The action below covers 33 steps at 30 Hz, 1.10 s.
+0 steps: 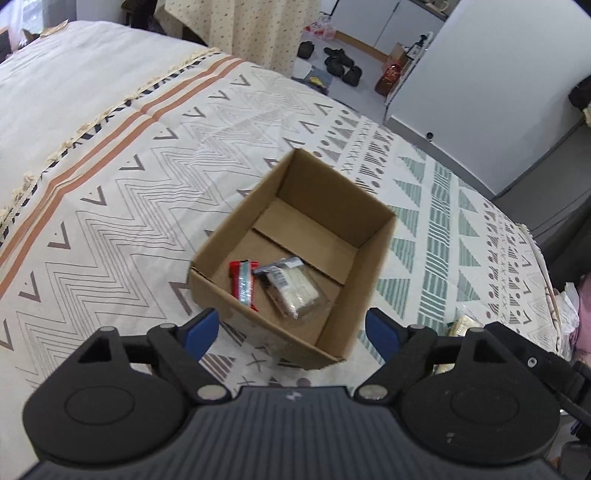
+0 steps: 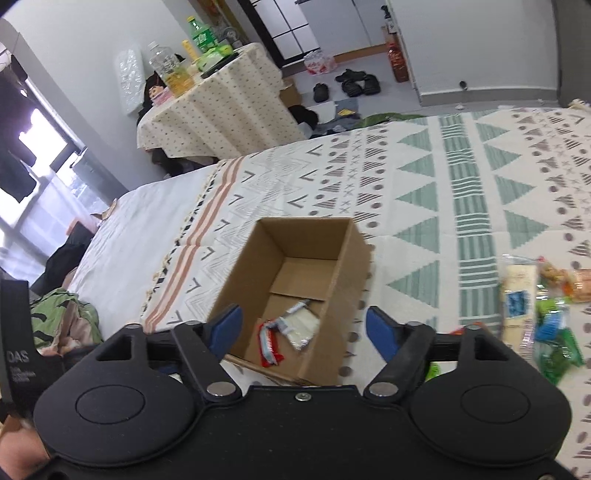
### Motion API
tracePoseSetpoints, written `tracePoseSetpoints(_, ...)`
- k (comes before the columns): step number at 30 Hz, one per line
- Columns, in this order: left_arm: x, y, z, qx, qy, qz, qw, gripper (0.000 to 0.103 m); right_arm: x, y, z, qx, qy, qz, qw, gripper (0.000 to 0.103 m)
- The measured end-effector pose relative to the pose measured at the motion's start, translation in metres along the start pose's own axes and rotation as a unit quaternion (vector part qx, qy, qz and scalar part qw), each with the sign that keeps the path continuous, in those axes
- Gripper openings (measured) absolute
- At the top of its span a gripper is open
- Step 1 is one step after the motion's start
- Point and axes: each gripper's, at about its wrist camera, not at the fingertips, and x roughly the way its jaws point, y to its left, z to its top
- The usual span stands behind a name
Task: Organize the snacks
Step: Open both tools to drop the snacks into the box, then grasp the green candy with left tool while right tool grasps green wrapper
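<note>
Bed (image 1: 110,155) under patterned cream spread. Round table (image 2: 221,107) in dotted cloth, bottles on top. Grey floor (image 2: 373,62), dark shoes (image 2: 356,83) scattered. White walls; bright window (image 2: 40,147) at left.

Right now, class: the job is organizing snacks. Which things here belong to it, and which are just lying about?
Part of the job:
cardboard box
red snack bar
clear packet of white snacks
loose snack packets on the bedspread

Just lying about:
shoes
bottles on the side table
</note>
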Motion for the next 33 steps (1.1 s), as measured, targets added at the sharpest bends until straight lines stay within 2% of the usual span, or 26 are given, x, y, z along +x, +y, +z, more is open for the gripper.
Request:
tracePoseSetpoints(2,-0.002,-0.009,-0.006,0.013,-0.005,0.002,0.9999,0.087,-0.009,-0.008,-0.004,0.001,-0.005,-0.007,1.0,0.082)
tracePoseSetpoints(7,-0.009,-0.028,-0.019,0.028,-0.016,0.002,0.9995,0.092,-0.025,-0.032,-0.012,0.016,-0.013,-0.02,1.0,0.085)
tracePoseSetpoints(11,-0.012,-0.043,-0.029,0.039,-0.025,0.005,0.9989,0.092,-0.039,-0.05,-0.019,0.025,-0.023,-0.023,0.999,0.094)
tracePoseSetpoints(16,-0.014,-0.063,-0.04,0.048,-0.036,0.013,0.9981,0.092,-0.051,-0.073,-0.028,0.037,-0.032,-0.025,0.999,0.097)
tracePoseSetpoints(19,-0.013,-0.073,-0.048,0.05,-0.037,0.015,0.998,0.092,-0.058,-0.085,-0.032,0.041,-0.039,-0.031,0.998,0.103)
tracePoseSetpoints(27,-0.001,-0.098,-0.068,0.042,-0.023,0.02,0.9986,0.092,-0.073,-0.12,-0.042,0.049,-0.057,-0.046,0.996,0.103)
tracePoseSetpoints(33,0.014,-0.113,-0.082,0.041,-0.005,0.027,0.9988,0.092,-0.079,-0.144,-0.045,0.046,-0.049,-0.04,0.997,0.103)
